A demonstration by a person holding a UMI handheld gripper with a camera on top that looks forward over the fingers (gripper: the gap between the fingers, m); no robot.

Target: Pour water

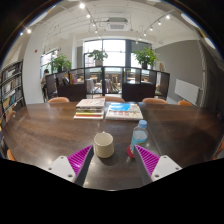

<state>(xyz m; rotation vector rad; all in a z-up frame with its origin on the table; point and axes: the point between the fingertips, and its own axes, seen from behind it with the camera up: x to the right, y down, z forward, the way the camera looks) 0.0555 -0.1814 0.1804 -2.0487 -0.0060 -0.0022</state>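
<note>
Room: office-like space, large windows and potted plants at upper centre, bookshelf (pixel 10 88) at the left edge. Surface: dark wooden table (pixel 40 130) across the middle. Books (pixel 108 108) stacked at centre. Cup (pixel 104 145), pale, lower centre, between the fingers with gaps either side. Small red object (pixel 130 153) beside it. Gripper (pixel 112 158): spread wide, holding nothing; magenta pads (pixel 80 158) at bottom.

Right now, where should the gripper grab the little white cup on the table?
Grab the small white round cup around its side wall, about halfway up, coming straight forward along the dark wooden table. It stands upright with no handle showing, just ahead of the open gripper, so the two pink-padded fingers can probably close on opposite sides.
</note>
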